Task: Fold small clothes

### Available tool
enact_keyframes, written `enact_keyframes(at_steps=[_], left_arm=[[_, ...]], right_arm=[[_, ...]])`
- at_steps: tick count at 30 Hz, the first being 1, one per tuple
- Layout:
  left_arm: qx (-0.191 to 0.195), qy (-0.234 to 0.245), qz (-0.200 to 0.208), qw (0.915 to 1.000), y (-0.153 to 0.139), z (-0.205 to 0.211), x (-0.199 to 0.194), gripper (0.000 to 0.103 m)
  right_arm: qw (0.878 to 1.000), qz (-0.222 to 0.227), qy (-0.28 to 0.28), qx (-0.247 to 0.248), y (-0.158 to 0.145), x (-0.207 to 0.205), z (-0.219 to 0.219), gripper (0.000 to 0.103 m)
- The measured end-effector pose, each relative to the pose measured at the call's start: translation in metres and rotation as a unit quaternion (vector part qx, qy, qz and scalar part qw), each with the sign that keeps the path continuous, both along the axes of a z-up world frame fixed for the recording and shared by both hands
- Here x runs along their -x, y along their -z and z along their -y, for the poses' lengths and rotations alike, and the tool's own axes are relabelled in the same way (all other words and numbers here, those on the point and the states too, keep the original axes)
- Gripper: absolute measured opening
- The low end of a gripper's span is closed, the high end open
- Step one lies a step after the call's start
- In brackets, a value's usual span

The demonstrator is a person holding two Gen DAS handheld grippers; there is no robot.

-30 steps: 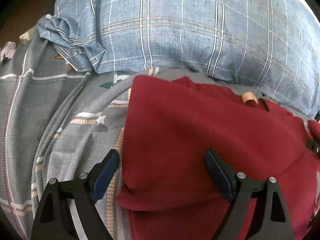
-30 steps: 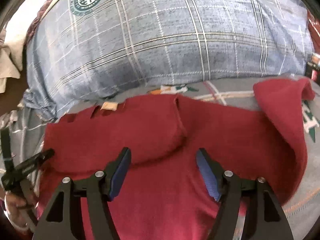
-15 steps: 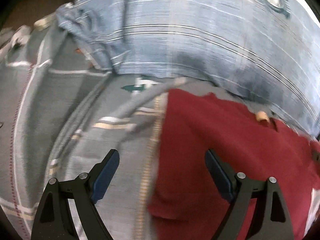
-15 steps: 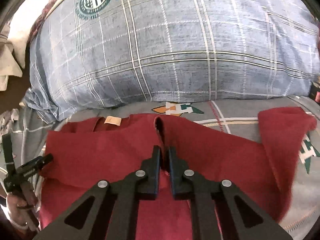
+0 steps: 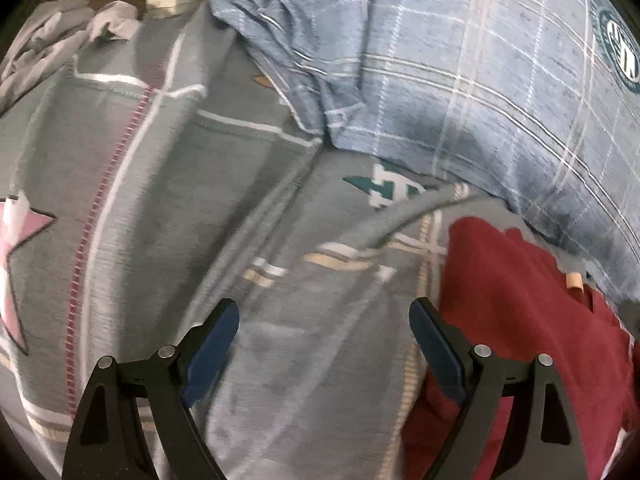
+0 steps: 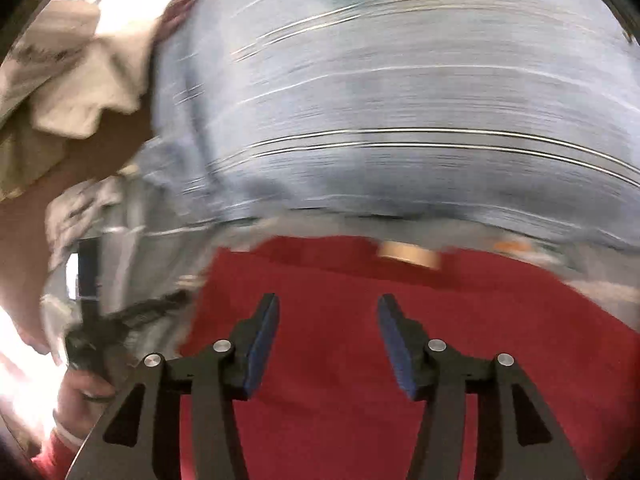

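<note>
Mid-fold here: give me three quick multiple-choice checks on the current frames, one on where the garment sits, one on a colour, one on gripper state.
1. Where does the dark red knit garment lie relative to the left gripper?
A. To its right
B. To its left
C. Clamped in it

2. What colour is the plaid pillow?
A. Green
B. Blue
C. Yellow

3. What state is the right gripper in?
A. Shut on the garment
B. Open above the garment
C. Out of view

Answers:
A, the red cloth fills the left wrist view's right side.
B, blue fabric crossed by pale lines.
B, its fingers stand apart with red cloth showing between them.
</note>
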State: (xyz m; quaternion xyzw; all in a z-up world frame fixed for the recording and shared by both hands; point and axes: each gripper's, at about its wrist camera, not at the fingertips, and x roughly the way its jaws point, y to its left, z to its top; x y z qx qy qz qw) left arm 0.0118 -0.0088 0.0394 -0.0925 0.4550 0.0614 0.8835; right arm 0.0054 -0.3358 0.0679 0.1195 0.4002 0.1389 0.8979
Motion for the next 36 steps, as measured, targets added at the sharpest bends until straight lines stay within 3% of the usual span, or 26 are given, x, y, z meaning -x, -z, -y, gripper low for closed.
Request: enact_keyframes(at_steps=[5,7,9,10,11,12,13,16,22,25,27,28,29,32,36], left_arm=[[-0.010,-0.042,0.016,0.9989,-0.008,-0.026,0.000,0.088],[-0.001,-0.052,0.019,0.9985,-0.010,-0.034,0.000,0.088],[0.007,-0.056,0.021,0.9982,-0.011,-0.039,0.000,0.088],[0.009,-0.059,0.021,0.9980,-0.011,-0.041,0.000,0.088],[0.010,-0.061,0.020,0.9979,-0.011,-0.043,0.000,0.088],[0.014,-0.064,0.019,0.9977,-0.011,-0.045,0.000,0.088],[0.017,-0.065,0.019,0.9976,-0.011,-0.046,0.000,0.088],[0.014,-0.073,0.026,0.9969,-0.013,-0.047,0.000,0.088],[0.009,-0.058,0.019,0.9981,-0.007,-0.036,-0.004,0.088],[0.018,-0.037,0.034,0.9985,-0.012,-0.026,-0.001,0.088],[0.026,-0.016,0.050,0.9983,-0.018,-0.018,0.003,0.088],[0.029,-0.007,0.056,0.9980,-0.020,-0.014,0.006,0.088],[0.033,0.004,0.058,0.9977,-0.021,-0.011,0.008,0.088],[0.042,0.047,0.050,0.9967,-0.018,0.008,0.011,0.088],[0.048,0.097,0.034,0.9936,-0.008,0.030,0.013,0.088]], right_arm=[[0.994,-0.009,-0.103,0.035,0.019,-0.066,-0.081,0.056],[0.987,-0.012,-0.148,0.066,0.025,-0.078,-0.107,0.066],[0.976,0.002,-0.177,0.125,0.033,-0.086,-0.131,0.068],[0.973,0.002,-0.183,0.138,0.037,-0.086,-0.135,0.065],[0.969,-0.010,-0.198,0.147,0.043,-0.091,-0.141,0.038],[0.965,-0.026,-0.216,0.148,0.048,-0.092,-0.143,0.017],[0.958,-0.041,-0.238,0.156,0.057,-0.093,-0.153,0.009],[0.950,-0.018,-0.258,0.172,0.060,-0.088,-0.169,0.009],[0.971,-0.037,-0.214,0.100,0.072,-0.113,-0.175,0.007],[0.976,-0.030,-0.194,0.093,0.061,-0.105,-0.168,0.015],[0.982,-0.015,-0.168,0.080,0.042,-0.083,-0.142,0.032],[0.984,-0.007,-0.157,0.078,0.037,-0.073,-0.130,0.050],[0.987,0.002,-0.133,0.084,0.030,-0.057,-0.113,0.061],[0.992,0.001,-0.070,0.106,0.026,-0.018,-0.064,0.061],[0.989,-0.045,0.023,0.136,0.043,0.006,-0.011,0.061]])
